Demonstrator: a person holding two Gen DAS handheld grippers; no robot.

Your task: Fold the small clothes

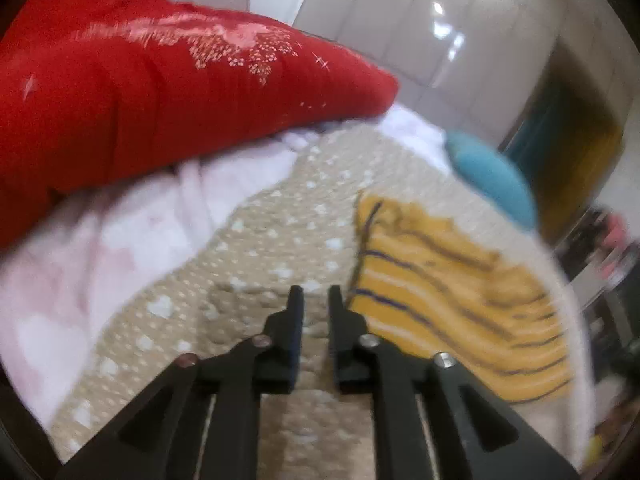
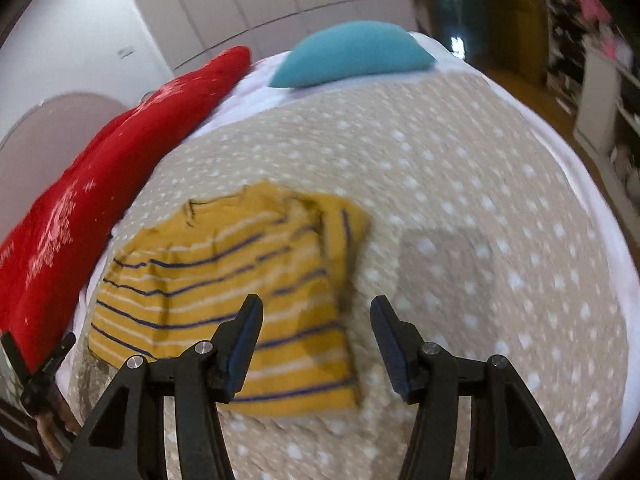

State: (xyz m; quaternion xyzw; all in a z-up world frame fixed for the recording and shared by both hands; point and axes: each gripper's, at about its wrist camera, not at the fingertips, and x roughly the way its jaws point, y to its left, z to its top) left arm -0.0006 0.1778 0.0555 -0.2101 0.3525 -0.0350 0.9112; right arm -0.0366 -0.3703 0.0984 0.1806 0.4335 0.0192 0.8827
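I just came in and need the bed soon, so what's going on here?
A person holding a gripper in each hand is folding a yellow striped shirt on the dotted bedspread. It lies partly folded. The right gripper hovers open above it; the left gripper, fingers nearly together, holds nothing.

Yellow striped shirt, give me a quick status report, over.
Left gripper fingers nearly closed, empty, beside the shirt. Right gripper open, empty, above it. Yellow striped shirt lies partly folded on dotted bedspread. Nothing blocking.
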